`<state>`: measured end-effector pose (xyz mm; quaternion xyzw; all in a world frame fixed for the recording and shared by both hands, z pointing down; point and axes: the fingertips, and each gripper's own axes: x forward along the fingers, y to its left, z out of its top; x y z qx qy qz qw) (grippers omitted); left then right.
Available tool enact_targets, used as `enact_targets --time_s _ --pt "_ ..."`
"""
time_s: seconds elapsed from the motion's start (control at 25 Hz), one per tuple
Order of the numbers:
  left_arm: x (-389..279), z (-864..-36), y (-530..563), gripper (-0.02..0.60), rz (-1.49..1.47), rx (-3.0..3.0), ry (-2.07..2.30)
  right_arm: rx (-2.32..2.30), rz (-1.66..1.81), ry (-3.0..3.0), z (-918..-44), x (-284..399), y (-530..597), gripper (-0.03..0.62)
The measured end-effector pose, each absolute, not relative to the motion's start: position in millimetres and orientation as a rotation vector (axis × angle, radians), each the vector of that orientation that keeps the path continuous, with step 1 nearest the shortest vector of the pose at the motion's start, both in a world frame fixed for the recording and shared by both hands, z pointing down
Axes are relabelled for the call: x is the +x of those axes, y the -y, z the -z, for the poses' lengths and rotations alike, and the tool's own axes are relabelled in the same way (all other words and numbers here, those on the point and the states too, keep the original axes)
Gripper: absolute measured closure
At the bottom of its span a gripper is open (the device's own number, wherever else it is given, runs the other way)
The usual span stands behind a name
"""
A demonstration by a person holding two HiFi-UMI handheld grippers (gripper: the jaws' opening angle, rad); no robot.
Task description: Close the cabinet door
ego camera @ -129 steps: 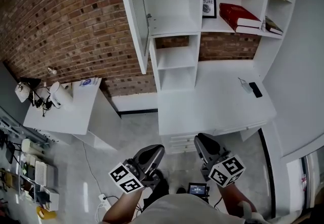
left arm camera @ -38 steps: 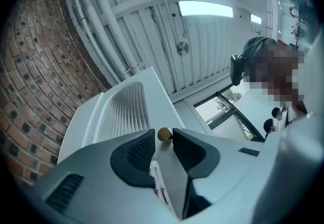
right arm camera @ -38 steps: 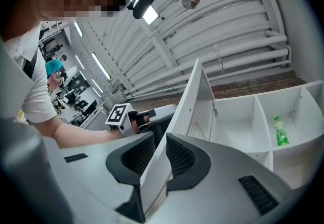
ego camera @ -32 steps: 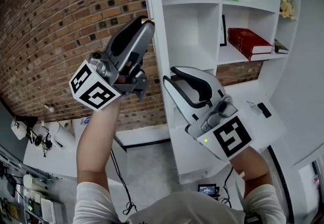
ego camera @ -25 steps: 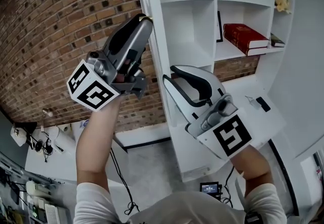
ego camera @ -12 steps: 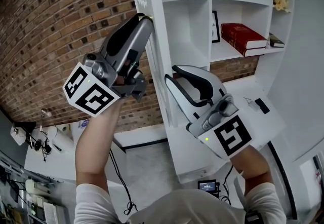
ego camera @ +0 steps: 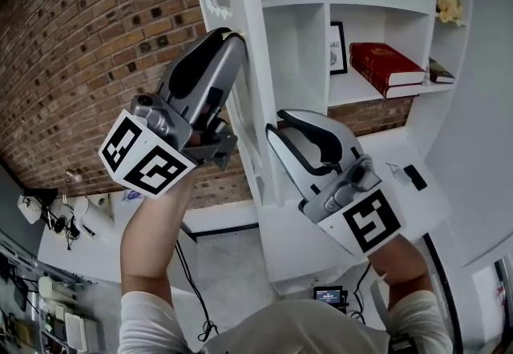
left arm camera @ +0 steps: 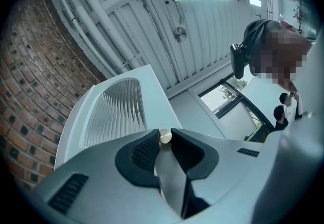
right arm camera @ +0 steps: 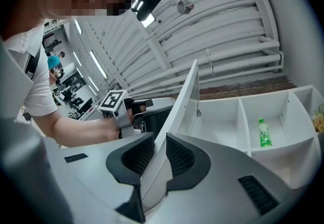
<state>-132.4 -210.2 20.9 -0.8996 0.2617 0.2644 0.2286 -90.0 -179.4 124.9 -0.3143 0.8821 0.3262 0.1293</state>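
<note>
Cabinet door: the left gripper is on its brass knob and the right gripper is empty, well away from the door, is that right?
Not quite. The right gripper is not empty: the right gripper view shows its jaws closed on the edge of the cabinet door. The left gripper is on the brass knob, as you said.

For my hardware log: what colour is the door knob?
Pale gold, metallic; the knob shows best in the left gripper view, between the jaws.
</note>
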Motion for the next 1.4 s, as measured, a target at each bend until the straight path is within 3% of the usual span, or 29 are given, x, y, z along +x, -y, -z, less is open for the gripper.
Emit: enact_targets --time_s 1.4 --pt "0.4 -18.2 296.1 0.508 -0.568 -2.386 -0.969 -1.065 -0.918 -2.521 -136.2 53.4 243.9 0.519"
